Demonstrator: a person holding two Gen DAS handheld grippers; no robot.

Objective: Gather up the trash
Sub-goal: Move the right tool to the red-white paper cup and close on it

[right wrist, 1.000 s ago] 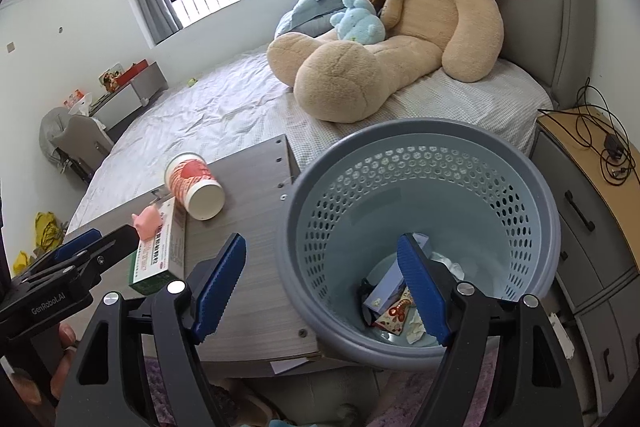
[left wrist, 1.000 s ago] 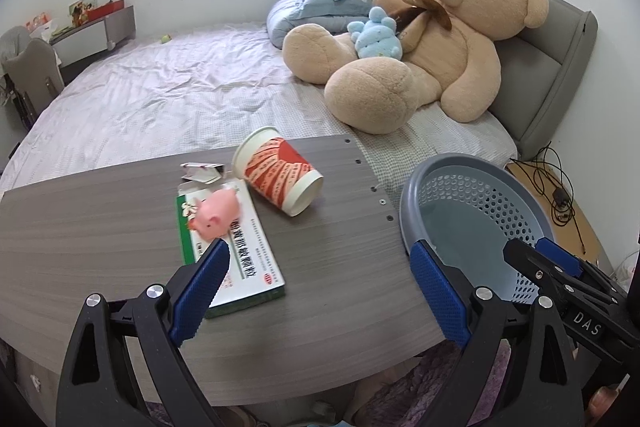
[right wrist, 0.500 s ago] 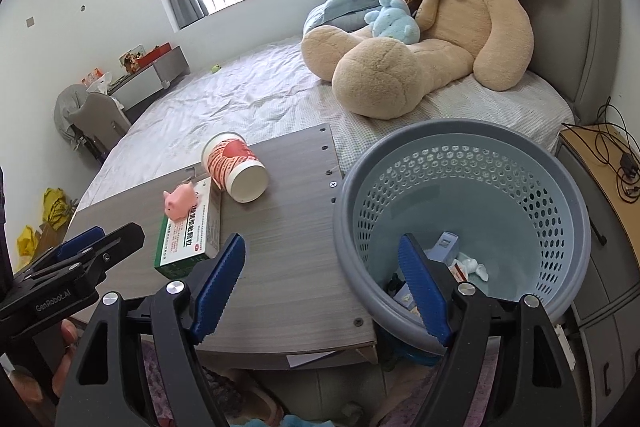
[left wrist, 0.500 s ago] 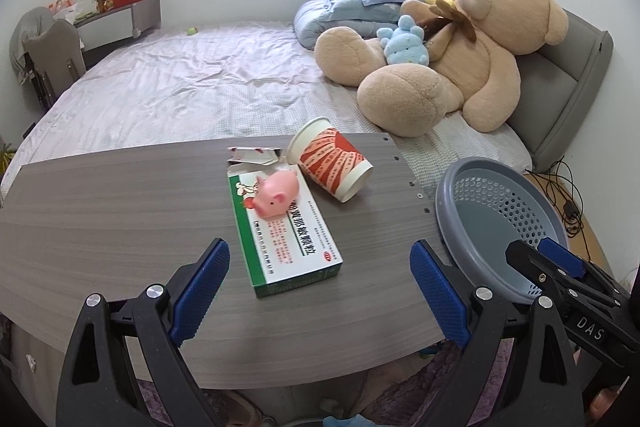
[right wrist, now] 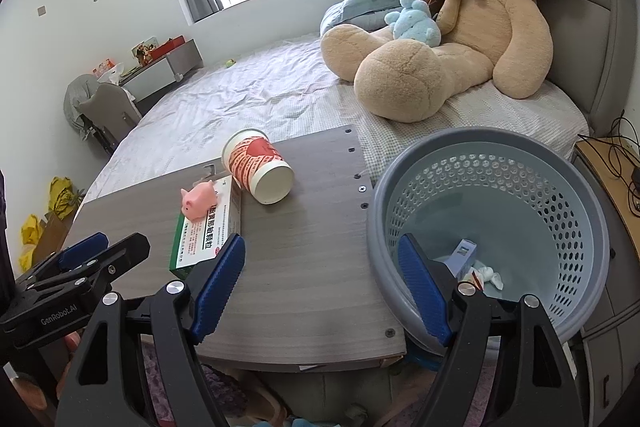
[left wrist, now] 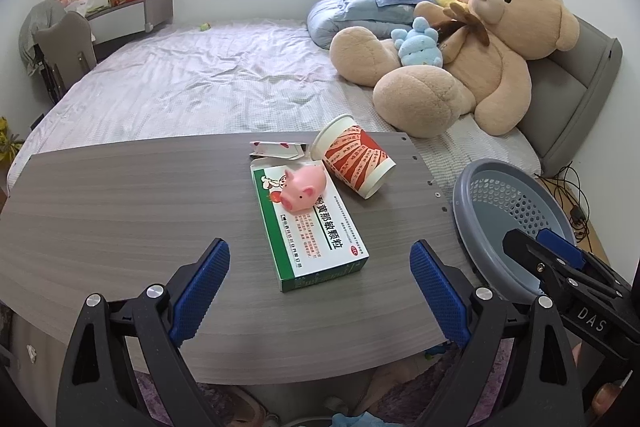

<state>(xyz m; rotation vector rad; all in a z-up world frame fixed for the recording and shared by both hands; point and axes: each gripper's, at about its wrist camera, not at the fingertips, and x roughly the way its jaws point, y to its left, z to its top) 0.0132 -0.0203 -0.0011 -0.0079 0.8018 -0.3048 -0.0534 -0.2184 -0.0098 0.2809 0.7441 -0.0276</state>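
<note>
While both jaws stand wide and empty, the left gripper (left wrist: 320,281) faces the medicine box (left wrist: 308,223) on the bench (left wrist: 120,211); the right gripper (right wrist: 322,283) hangs near the waste basket (right wrist: 592,227). Likely next: closing on the box. A pink pig toy (left wrist: 303,188) sits atop it; the paper cup (left wrist: 352,161) lies tipped just beside. Basket contents are partly hidden.

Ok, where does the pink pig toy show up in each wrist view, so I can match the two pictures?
Left wrist: pink pig toy sits just above centre, on the far end of the green medicine box.
Right wrist: pink pig toy sits left of centre, on the same box's far end.
Shared landmark: the tipped paper cup lies just right of the pig in both.
</note>
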